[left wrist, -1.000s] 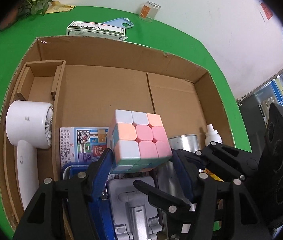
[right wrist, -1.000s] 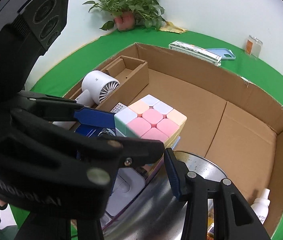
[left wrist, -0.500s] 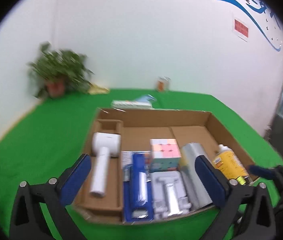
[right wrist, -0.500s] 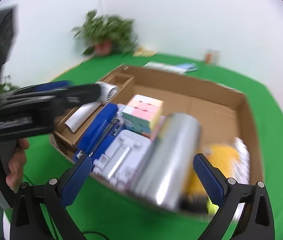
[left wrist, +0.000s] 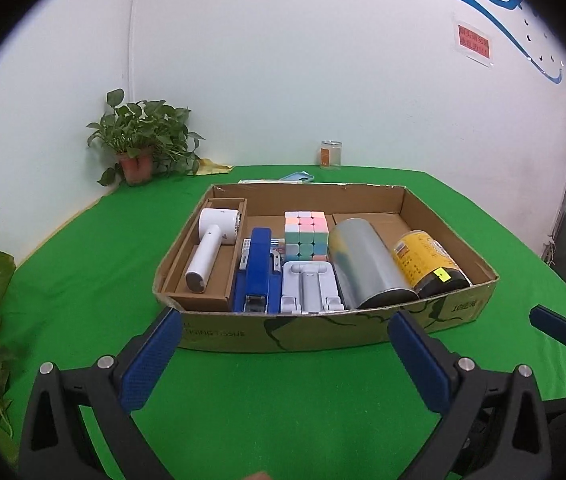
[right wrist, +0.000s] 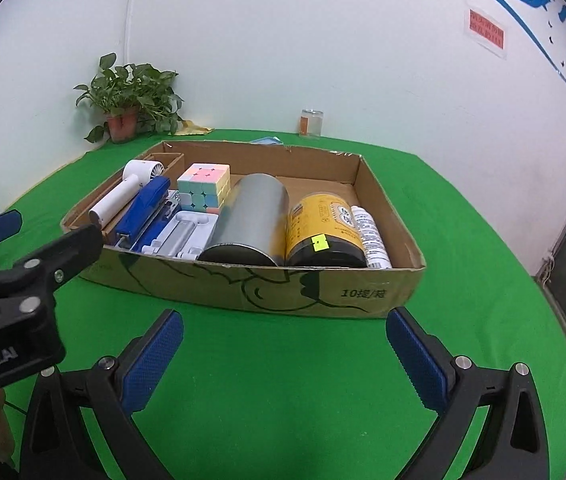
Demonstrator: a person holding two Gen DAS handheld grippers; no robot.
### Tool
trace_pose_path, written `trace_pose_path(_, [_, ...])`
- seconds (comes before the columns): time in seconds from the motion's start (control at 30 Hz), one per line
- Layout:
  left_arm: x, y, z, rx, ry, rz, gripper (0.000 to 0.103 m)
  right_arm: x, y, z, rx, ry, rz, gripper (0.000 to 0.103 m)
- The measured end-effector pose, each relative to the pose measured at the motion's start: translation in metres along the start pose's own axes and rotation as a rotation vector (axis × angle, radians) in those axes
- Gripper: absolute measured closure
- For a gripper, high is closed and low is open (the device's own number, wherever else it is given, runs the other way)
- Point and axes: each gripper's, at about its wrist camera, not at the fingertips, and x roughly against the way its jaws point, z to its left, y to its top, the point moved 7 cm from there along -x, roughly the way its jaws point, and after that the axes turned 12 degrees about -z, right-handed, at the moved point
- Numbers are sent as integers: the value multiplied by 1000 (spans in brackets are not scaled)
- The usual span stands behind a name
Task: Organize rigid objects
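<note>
The cardboard box [left wrist: 219, 332] is seen straight ahead of both grippers, on the green table [left wrist: 283, 408], and a strip of bare cloth is left between its near wall and the fingertips. The left gripper [left wrist: 285, 354] is centred before the left and middle part of the box. The right gripper [right wrist: 283, 350] is placed before the right part, so it is judged to be nearer to the cans.

Almost all long things in the box are laid with the long axis running away from the jaws: the white fan [left wrist: 213, 250] in its own compartment at the left, the blue stapler [left wrist: 257, 270], the grey stand [left wrist: 309, 286], the silver can [left wrist: 367, 264], the yellow can [left wrist: 429, 266] and, in the right wrist view, the white bottle [right wrist: 369, 234] against the right wall. The pastel cube [left wrist: 306, 235] is set behind the stand, touching or just beside the silver can.

The jaws of both grippers are spread wide apart. Nothing is held and nothing is touched by them.

The packing is judged to be nearly finished or finished. If one more thing is to be taken, a reach forward over the near wall is needed.
</note>
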Motion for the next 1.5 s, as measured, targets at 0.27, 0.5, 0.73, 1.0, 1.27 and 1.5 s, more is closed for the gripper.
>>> trace_pose_path(0.27, [15,-5,-2,11,-19,22,0,30,3,-4,7,6,-22,1])
trace_pose_path(0.5, [12,-8,0,10,-11,38,0,29,2,-5,11,18,-12,1])
trace_pose_path(0.73, [7,-14,-5,-9,-11,61,0,21,-1,-9,10,12,0,1])
trace_pose_path(1.0, [1,-17,-6,-10,-6,80,0,15,-5,-14,11,6,14,1])
trace_pose_path(1.27, [-3,-23,-9,-13,-6,103,0,8,-9,-17,-8,7,26,1])
trace_pose_path(1.5, [-1,-21,-13,-44,17,51,0,6,-12,-17,-11,-3,32,1])
